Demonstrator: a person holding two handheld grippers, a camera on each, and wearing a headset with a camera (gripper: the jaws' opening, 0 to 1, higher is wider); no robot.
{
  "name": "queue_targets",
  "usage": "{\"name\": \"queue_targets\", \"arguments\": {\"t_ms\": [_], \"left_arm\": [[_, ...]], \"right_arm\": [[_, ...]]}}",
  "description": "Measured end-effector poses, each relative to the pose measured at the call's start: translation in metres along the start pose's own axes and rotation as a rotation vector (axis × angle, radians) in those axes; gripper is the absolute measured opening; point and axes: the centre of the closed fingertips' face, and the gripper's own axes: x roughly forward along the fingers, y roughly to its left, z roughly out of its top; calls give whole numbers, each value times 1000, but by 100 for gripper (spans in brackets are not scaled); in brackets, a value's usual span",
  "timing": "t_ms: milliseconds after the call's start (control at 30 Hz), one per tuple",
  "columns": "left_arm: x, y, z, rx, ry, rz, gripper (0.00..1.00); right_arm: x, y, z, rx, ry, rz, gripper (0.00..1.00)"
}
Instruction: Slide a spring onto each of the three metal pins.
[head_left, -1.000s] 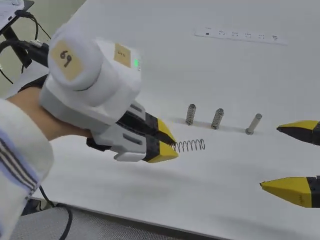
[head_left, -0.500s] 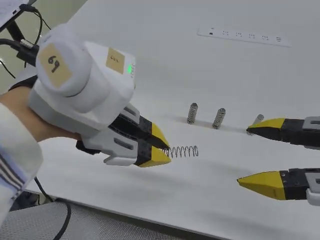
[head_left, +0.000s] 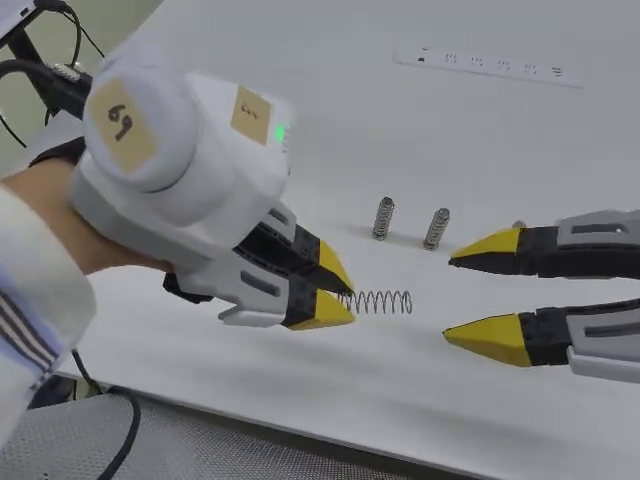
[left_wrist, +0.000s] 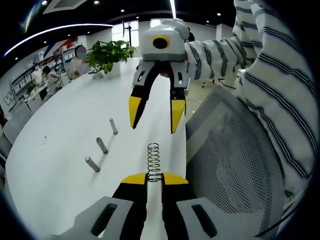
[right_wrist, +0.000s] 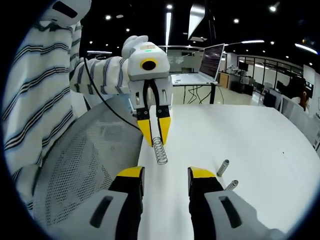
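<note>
The spring (head_left: 380, 301) is a thin coil of bright silver wire, its turns open and evenly spaced, much looser than the tight coils already seated on the middle pin (head_left: 436, 228) and the end pin (head_left: 383, 218). It is held roughly level over the white tabletop (head_left: 300, 100), on the near side of the bare pin (head_left: 518, 224) and well apart from it; whether it touches the surface cannot be told. The left gripper (head_left: 345, 298) has its yellow tips nearly together, pinching one end of the coil. In the left gripper view the spring (left_wrist: 154, 160) runs straight out from those tips (left_wrist: 154, 179). Its free end points at the right gripper (left_wrist: 153, 122), whose jaws stand wide apart with nothing between them. In the head view the right gripper (head_left: 448, 298) comes in just in front of the bare pin. Its upper jaw covers all but the top of that plain grey rod. A white power strip (head_left: 490, 68) lies far beyond the bare pin.
</note>
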Motion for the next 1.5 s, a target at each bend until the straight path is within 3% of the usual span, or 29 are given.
{"name": "queue_targets", "arguments": {"t_ms": [333, 733, 1167, 1333, 1433, 1500], "left_arm": [[3, -1, 7, 17, -10, -14, 3], [8, -4, 20, 12, -72, -18, 3], [11, -6, 22, -40, -119, -7, 3], [16, -7, 25, -37, -144, 3, 3], [19, -9, 29, -42, -164, 1, 3], [23, -9, 31, -47, -175, 5, 3]], "right_arm": [[12, 6, -1, -35, 28, 51, 26], [14, 7, -1, -46, 48, 76, 9], [9, 11, 7, -64, 85, 115, 8], [4, 13, 18, -70, 94, 134, 8], [0, 16, 16, -36, 154, 149, 8], [-2, 16, 14, -62, 203, 147, 8]]}}
